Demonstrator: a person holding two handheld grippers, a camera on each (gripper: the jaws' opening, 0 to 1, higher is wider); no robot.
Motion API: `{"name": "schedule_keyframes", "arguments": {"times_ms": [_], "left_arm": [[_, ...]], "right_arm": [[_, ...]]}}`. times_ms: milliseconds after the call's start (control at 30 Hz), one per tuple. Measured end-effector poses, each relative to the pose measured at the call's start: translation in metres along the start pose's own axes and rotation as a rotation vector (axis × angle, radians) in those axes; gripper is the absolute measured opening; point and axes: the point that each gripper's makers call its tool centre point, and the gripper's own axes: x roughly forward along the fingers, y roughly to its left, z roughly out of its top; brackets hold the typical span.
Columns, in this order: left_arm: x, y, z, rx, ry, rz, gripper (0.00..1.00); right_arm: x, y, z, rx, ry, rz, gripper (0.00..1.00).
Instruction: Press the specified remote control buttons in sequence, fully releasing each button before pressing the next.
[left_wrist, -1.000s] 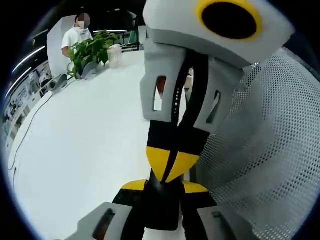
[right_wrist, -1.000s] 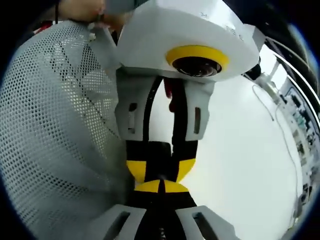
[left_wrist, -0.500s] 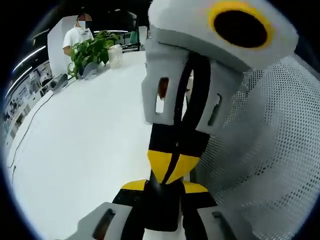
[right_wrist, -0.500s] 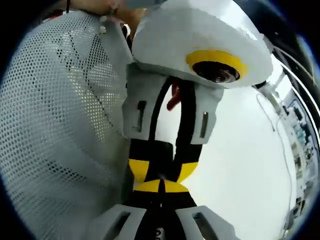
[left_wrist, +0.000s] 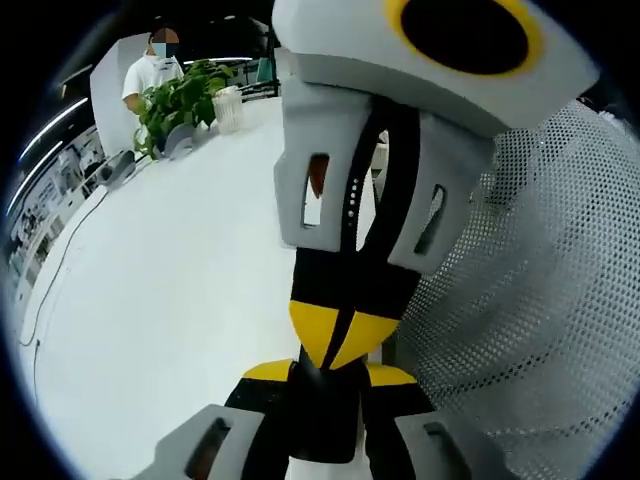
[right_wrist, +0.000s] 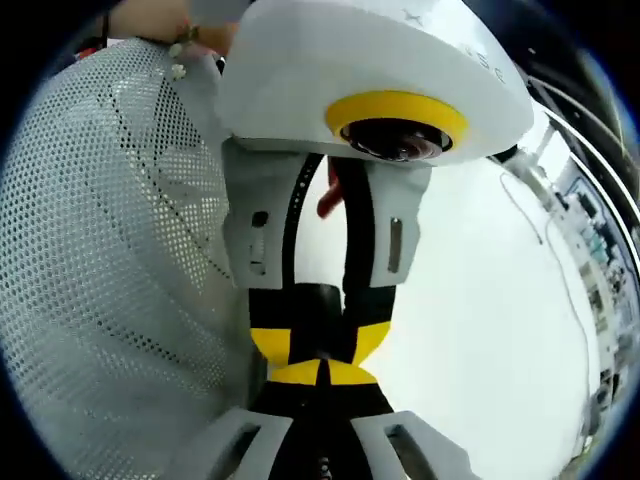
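My two grippers meet tip to tip above a white table (left_wrist: 170, 300). In the left gripper view, my left gripper (left_wrist: 328, 376) rises from the bottom with its yellow-tipped jaws shut. The right gripper (left_wrist: 340, 338) comes down from the top, jaws shut, its tips touching mine. The right gripper view mirrors this: my right gripper (right_wrist: 320, 374) is shut at the bottom. Against its tips rests the left gripper (right_wrist: 320, 340), also shut. Nothing sits between either pair of jaws.
A person's white mesh sleeve (left_wrist: 530, 300) (right_wrist: 110, 270) is close beside the grippers. At the far end of the table stand a leafy plant (left_wrist: 180, 100) and a pale jar (left_wrist: 228, 108), with a person (left_wrist: 150, 70) behind. A thin cable (right_wrist: 560, 270) runs across the table.
Both views have swayed slightly with the hands. The grippers stay shut and tip to tip.
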Motion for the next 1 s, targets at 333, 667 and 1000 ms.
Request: {"name": "schedule_keyframes", "arguments": {"times_ms": [333, 667, 1000], "left_arm": [[0.0, 0.0, -0.0007, 0.009, 0.011, -0.009, 0.25], [0.001, 0.0001, 0.0012, 0.001, 0.006, -0.028, 0.25], [0.0025, 0.0002, 0.002, 0.034, 0.015, -0.024, 0.25]], "right_arm": [[-0.0007, -0.0002, -0.0001, 0.025, -0.034, 0.019, 0.0], [-0.0008, 0.0019, 0.0003, 0.043, -0.019, 0.077, 0.0], [-0.0052, 0.0071, -0.003, 0.064, -0.047, 0.105, 0.04]]}}
